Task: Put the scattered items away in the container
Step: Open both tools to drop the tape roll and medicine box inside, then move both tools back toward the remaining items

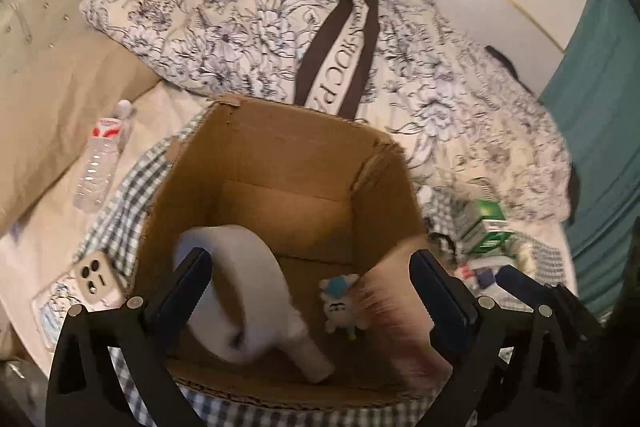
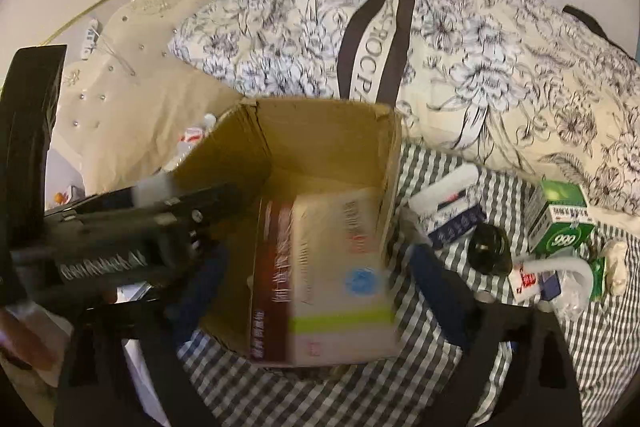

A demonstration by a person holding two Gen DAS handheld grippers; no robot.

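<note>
An open cardboard box [image 1: 256,147] stands on a checked cloth on the bed; it also shows in the right wrist view [image 2: 320,135]. My left gripper [image 1: 310,287] is open over the box, with a white curved item [image 1: 244,283] blurred just off its left finger. A small white-and-blue plush toy [image 1: 340,303] lies in the box. My right gripper [image 2: 316,291] is open around a blurred beige and red carton [image 2: 332,279] over the box mouth; whether the fingers touch it I cannot tell. The left gripper's body [image 2: 132,227] shows at the left.
A water bottle [image 1: 100,155] and a phone [image 1: 96,281] lie left of the box. Right of it lie a green box [image 2: 560,219], a black round item [image 2: 490,251], a white-and-navy pack [image 2: 448,211] and small packets [image 2: 552,279]. A floral duvet [image 2: 500,67] is behind.
</note>
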